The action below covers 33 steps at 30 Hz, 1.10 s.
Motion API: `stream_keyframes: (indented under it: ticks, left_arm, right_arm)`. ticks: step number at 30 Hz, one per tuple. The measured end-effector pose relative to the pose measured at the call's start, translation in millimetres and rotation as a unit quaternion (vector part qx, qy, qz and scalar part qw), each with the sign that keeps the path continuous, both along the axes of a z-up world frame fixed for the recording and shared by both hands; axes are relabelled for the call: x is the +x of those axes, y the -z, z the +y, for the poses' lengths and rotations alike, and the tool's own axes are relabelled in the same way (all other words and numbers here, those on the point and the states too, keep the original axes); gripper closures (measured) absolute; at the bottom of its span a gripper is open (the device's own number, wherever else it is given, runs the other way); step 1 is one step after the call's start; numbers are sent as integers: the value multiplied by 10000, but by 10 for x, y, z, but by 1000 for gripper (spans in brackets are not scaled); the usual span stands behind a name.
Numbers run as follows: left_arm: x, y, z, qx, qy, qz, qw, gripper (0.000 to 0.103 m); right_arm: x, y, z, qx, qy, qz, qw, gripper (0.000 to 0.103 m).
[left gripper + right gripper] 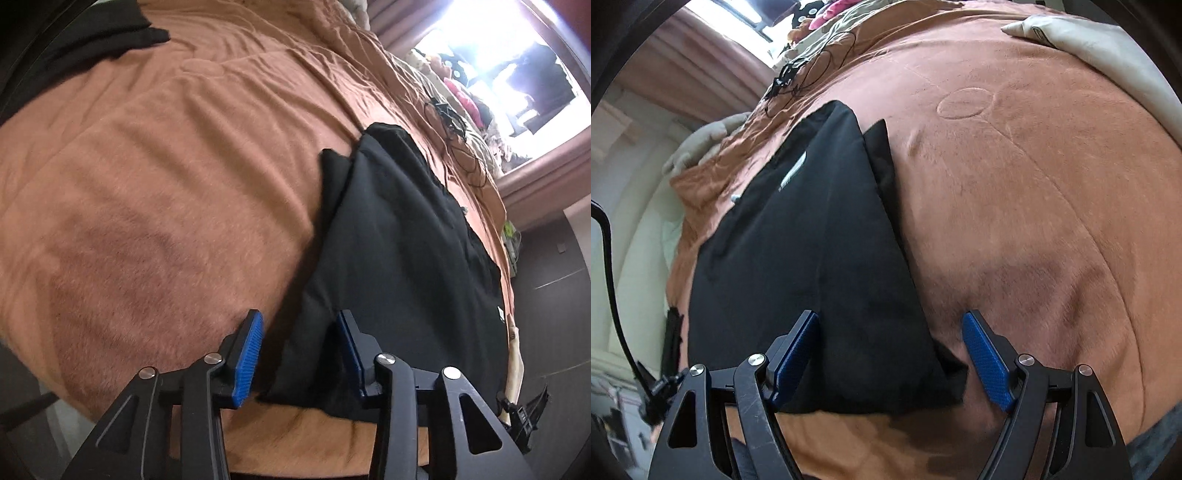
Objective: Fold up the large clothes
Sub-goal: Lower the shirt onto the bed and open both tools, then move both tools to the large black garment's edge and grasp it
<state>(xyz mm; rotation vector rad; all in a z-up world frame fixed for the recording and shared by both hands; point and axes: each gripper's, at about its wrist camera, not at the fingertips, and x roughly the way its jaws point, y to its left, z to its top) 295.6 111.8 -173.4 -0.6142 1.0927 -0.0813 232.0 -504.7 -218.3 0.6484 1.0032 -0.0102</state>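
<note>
Black garment [399, 236], folded into a long flat slab, lying on the brown blanket [155, 192] near the bed's edge; a second layer [882, 162] poking out along one long side, a small white label [793, 170] on the top face. Left gripper [300, 339] poised over the near end, jaws apart, blue pads [248, 354] either side of the cloth's corner, gripping nothing. Right gripper [892, 338] over the same near end, jaws spread wide, one pad [794, 356] above the cloth, the other above the blanket. Farther off: black cables [812, 70] tangled on the blanket, a beige pillow [1100, 40], another dark cloth [77, 40], pink curtains [406, 22] beside a bright window [491, 55].
</note>
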Motion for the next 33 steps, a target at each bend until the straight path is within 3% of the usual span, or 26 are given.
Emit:
stream_keyframes:
  ticks: [5, 11, 13, 16, 23, 28, 33]
  left_arm:
    - [-142, -89, 89, 94, -72, 1, 9999, 62]
    - [-317, -219, 240, -418, -214, -172, 9987, 61]
    - [-364, -247, 257, -545, -224, -215, 9980, 56]
    - [-424, -275, 266, -710, -249, -276, 9968, 47]
    - [-536, -262, 277, -1122, -209, -377, 9928, 46]
    - [-490, -142, 288, -1331, -201, -274, 9905, 46]
    - [-407, -40, 199, -1413, -95, -188, 9897, 46]
  right_arm:
    - [-163, -90, -18, -272, 210, 138, 9993, 24]
    - [-380, -361, 31, -377, 304, -61, 9988, 26]
    - [-437, -502, 92, -459, 245, -179, 9985, 26]
    - [-488, -749, 252, -560, 75, -411, 9976, 26]
    - [-430, -1142, 959, -743, -778, -817, 9908, 26]
    - [-302, -1114, 1443, -770, -1305, -804, 9852, 28]
    - [-102, -855, 1830, -726, -1611, -442, 9833, 34]
